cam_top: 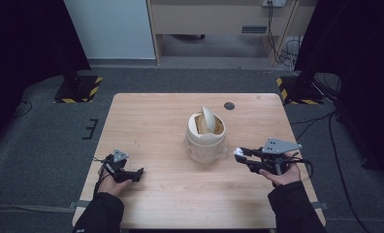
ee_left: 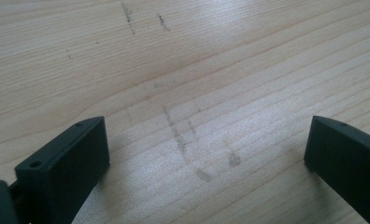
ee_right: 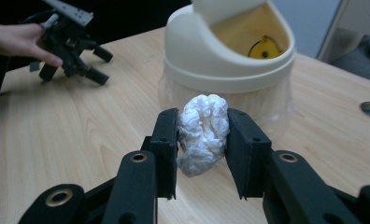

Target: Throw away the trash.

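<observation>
A crumpled white paper ball [ee_right: 202, 131] is pinched between the jaws of my right gripper [ee_right: 202, 140], which is shut on it. In the high view the right gripper [cam_top: 239, 154] holds the paper ball [cam_top: 238, 152] just right of a cream swing-lid bin [cam_top: 206, 136] at the table's middle. The bin [ee_right: 230, 60] stands close ahead in the right gripper view, its lid tipped and the mouth showing. My left gripper [cam_top: 137, 174] rests low at the front left of the wooden table [cam_top: 151, 116], jaws wide apart over bare wood [ee_left: 197, 121], nothing between them.
A small dark round grommet [cam_top: 229, 106] sits in the tabletop behind the bin. Grey carpet surrounds the table, with black stand bases marked in yellow and black [cam_top: 78, 87] at the far left and far right, and cables [cam_top: 326, 126] on the floor to the right.
</observation>
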A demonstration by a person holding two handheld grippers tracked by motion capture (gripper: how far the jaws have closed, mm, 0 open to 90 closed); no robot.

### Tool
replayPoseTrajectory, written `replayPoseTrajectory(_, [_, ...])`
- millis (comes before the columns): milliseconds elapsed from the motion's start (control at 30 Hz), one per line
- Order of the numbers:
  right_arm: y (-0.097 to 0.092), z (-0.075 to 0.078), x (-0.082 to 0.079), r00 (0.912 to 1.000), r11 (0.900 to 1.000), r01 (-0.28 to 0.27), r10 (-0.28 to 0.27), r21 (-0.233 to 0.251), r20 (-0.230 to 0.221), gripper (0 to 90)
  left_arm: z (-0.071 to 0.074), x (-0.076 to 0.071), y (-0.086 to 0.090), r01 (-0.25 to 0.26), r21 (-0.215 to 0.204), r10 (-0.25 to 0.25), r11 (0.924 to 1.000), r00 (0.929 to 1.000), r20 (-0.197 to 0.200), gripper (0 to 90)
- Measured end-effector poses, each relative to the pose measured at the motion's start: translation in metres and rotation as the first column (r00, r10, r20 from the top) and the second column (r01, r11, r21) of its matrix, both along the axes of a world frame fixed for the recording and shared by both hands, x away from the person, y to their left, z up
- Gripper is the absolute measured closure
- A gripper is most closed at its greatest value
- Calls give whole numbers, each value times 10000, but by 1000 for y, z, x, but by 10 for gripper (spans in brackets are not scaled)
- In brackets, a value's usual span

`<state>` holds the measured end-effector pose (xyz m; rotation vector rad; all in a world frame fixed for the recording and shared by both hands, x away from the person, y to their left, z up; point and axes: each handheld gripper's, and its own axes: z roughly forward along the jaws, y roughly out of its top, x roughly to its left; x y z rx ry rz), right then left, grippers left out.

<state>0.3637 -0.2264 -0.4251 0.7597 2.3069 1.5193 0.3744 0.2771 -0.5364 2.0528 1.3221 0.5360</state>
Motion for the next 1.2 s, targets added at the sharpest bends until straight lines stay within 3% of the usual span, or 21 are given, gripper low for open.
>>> replayPoseTrajectory(300, [-16,11,4,9967,9939,755,-777,798,253,667,0,0,0,-3,3,3,10000,10000,1,0])
replayPoseTrajectory(433, [-19,14,6,9957,9918,828,-864,975,340,669,0,0,0,-6,4,6,10000,10000,1,0])
replayPoseTrajectory(1200, [-13,30,25,9938,9883,881,-957,1248,564,670,0,0,-1,-39,5,39,10000,10000,2,0])
